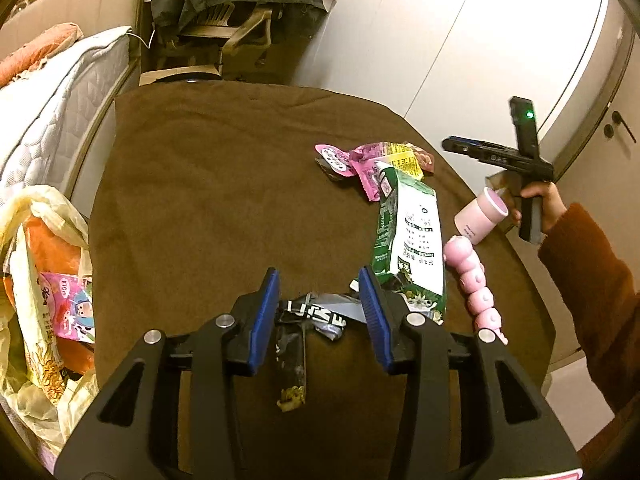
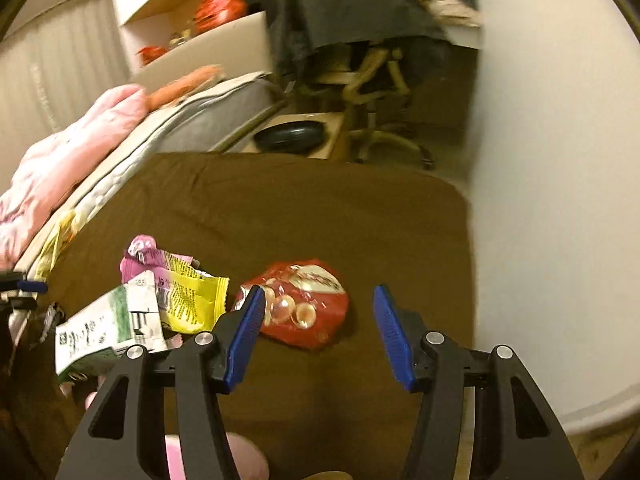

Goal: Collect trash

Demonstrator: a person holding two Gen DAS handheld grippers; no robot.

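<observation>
In the left wrist view my left gripper [image 1: 320,286] is open just over a crumpled black and silver wrapper [image 1: 316,314] that lies between its blue pads on the brown table [image 1: 208,184]. A green and white packet [image 1: 412,240] lies to its right, with pink and yellow wrappers [image 1: 376,164] beyond. In the right wrist view my right gripper [image 2: 320,300] is open and empty above the table, with a red candy bag [image 2: 300,304] just ahead between its fingers. The green packet [image 2: 108,320] and yellow wrapper [image 2: 192,296] lie to its left.
A yellowish plastic bag [image 1: 44,300] holding wrappers hangs at the table's left edge. A pink cup [image 1: 480,216] and a pink caterpillar toy [image 1: 476,284] lie at the table's right side. A mattress [image 1: 52,92], a chair [image 2: 372,92] and a white wall [image 2: 560,200] surround the table.
</observation>
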